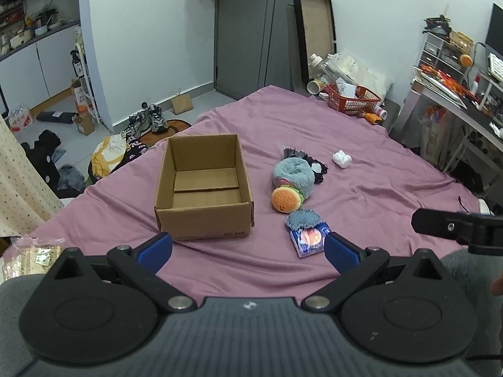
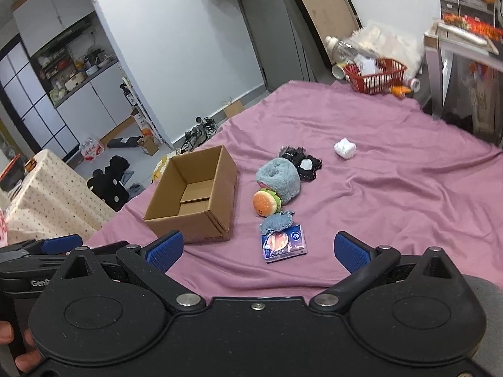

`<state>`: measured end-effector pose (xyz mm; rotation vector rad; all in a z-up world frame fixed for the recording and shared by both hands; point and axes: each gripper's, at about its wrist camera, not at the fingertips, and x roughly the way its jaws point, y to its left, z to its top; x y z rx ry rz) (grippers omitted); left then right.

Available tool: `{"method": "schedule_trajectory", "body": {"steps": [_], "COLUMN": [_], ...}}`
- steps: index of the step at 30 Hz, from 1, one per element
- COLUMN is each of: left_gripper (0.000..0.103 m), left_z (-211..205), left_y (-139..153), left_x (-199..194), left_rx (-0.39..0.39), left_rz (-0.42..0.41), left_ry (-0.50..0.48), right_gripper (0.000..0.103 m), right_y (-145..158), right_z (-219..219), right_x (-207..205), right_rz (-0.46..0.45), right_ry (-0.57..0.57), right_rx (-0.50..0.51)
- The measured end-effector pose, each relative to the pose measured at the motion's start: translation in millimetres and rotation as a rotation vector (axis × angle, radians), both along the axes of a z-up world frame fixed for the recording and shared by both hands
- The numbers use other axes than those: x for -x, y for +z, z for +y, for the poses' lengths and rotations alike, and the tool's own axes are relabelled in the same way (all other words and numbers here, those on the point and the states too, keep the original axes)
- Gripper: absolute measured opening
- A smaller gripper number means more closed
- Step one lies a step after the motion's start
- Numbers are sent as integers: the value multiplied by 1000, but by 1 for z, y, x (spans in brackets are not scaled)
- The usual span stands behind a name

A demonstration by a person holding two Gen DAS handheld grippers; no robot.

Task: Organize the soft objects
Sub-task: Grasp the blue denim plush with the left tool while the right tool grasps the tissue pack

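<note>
An open, empty cardboard box (image 1: 204, 188) (image 2: 195, 198) sits on the purple bedsheet (image 1: 361, 220) (image 2: 377, 188). To its right lie a fluffy blue-grey plush (image 1: 294, 172) (image 2: 278, 177), a burger plush (image 1: 285, 200) (image 2: 265, 202), a black-and-white soft item (image 1: 316, 166) (image 2: 305, 163), a small blue-grey cloth (image 1: 303, 218) (image 2: 276, 221), a flat blue packet (image 1: 309, 238) (image 2: 284, 242) and a white crumpled wad (image 1: 342, 158) (image 2: 345, 148). My left gripper (image 1: 248, 249) is open in front of the box, holding nothing. My right gripper (image 2: 257, 246) is open just short of the packet, holding nothing.
A red basket (image 1: 353, 97) (image 2: 375, 75) and bottles stand at the bed's far corner. Shoes (image 1: 151, 121), clothes and boxes litter the floor to the left. A desk with shelves (image 1: 456, 94) is at the right. A dotted cloth-covered surface (image 2: 47, 194) is at the near left.
</note>
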<state>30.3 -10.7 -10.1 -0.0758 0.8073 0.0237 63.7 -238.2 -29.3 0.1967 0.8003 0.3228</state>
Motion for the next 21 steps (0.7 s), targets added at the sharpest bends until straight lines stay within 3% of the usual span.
{"method": "schedule_trajectory", "body": {"steps": [13, 21], "left_gripper": [100, 95], "left_z": [-4, -10], "left_y": [-24, -50], "left_x": [-50, -79], "left_rx": [72, 119], "left_rz": [21, 68], "left_ry": [35, 77], "right_gripper": [103, 93], "right_y": [-51, -89], "right_z": [-22, -28], "right_x": [-54, -84], "right_rz": [112, 221], "right_ry": [-72, -91], "right_rx": [-134, -210]}}
